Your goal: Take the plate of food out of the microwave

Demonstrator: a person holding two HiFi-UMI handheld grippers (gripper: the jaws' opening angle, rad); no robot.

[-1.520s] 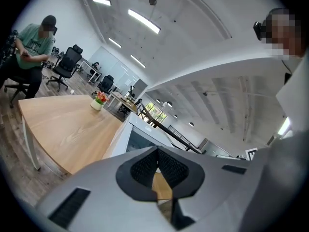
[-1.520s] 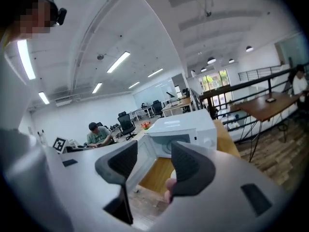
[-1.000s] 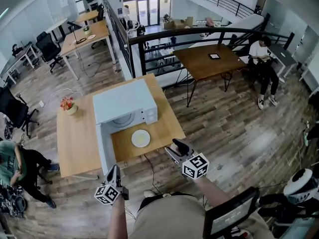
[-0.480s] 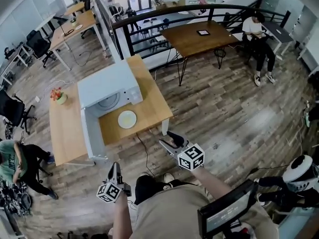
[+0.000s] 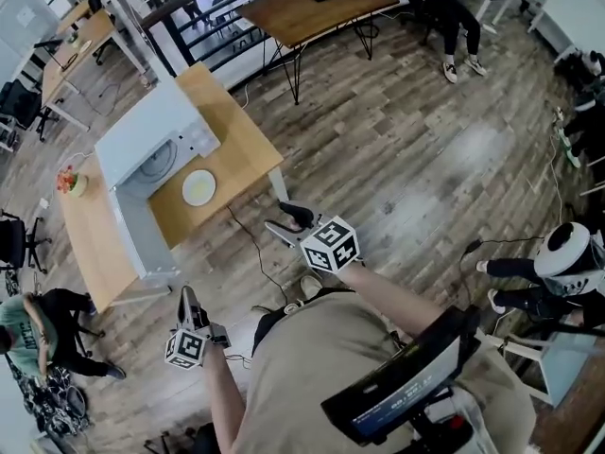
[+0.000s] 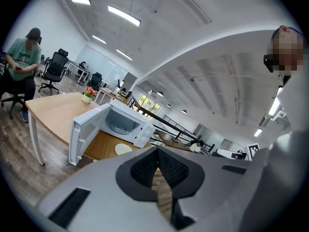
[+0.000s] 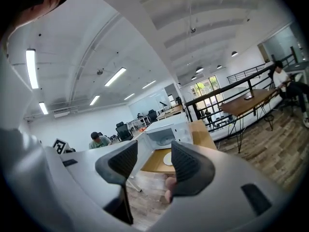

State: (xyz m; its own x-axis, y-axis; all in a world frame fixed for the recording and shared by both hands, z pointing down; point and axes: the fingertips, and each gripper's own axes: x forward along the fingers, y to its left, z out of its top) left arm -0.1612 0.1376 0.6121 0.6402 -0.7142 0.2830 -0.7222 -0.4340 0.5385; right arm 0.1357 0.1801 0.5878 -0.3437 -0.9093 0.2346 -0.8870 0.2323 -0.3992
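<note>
**Left tongs (image 5: pixel 185 294) pinched together, right tongs (image 5: pixel 285 223) gaping, plate (image 5: pixel 198 187) sitting out on the table (image 5: pixel 241 149)**

Both tongs are hanging over the plank floor (image 5: pixel 416 159), well apart from the table, and both are pointing towards it. In the left gripper view the left tongs (image 6: pixel 157 154) are showing their pads pressed together, with only a thin slit lower down and nothing caught in it. The right gripper view is telling the other story. The right tongs (image 7: pixel 154 161) are standing with their jaws clearly apart and gripping nothing, and the table scene is showing far off through the gap.

And the plate? It is lying flat on the bare wood of the table, outside the microwave (image 5: pixel 142 126) and just in front of its mouth. The white door (image 5: pixel 140 239) is swinging wide open beside it, and the plate is sitting between the door and the table's near edge. What is on the plate is too small to make out. From the left tongs' camera the plate (image 6: pixel 123 149) is peeking out below the open microwave (image 6: pixel 130 124), and the turntable is showing inside the cavity.

A little flower pot (image 5: pixel 68 180) is sitting at the table's far end. A seated person (image 5: pixel 33 324) is bending over something by the left edge of the head view.
</note>
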